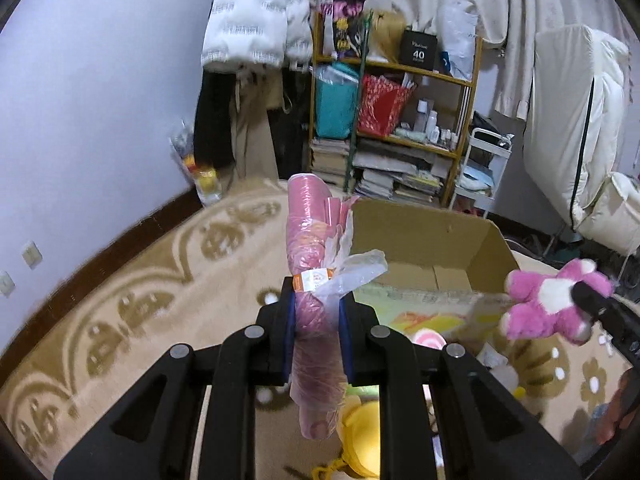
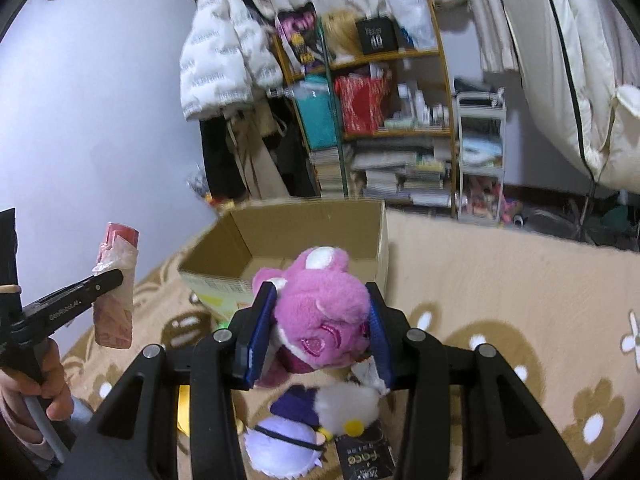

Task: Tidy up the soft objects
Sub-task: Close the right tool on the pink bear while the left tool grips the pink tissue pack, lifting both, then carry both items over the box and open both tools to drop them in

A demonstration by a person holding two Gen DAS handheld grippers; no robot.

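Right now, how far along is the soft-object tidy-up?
Done: nothing plush visible in the box; its floor looks bare.
In hand: left tongs shut on a pink roll; right tongs shut on a pink plush, both lifted before the box.
Left: a white-purple plush and a yellow toy on the rug.

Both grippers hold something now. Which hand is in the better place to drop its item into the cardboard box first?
Probably right. The right gripper holds the pink plush toy directly before the open cardboard box. The left gripper holds the pink wrapped roll beside the box's left wall.
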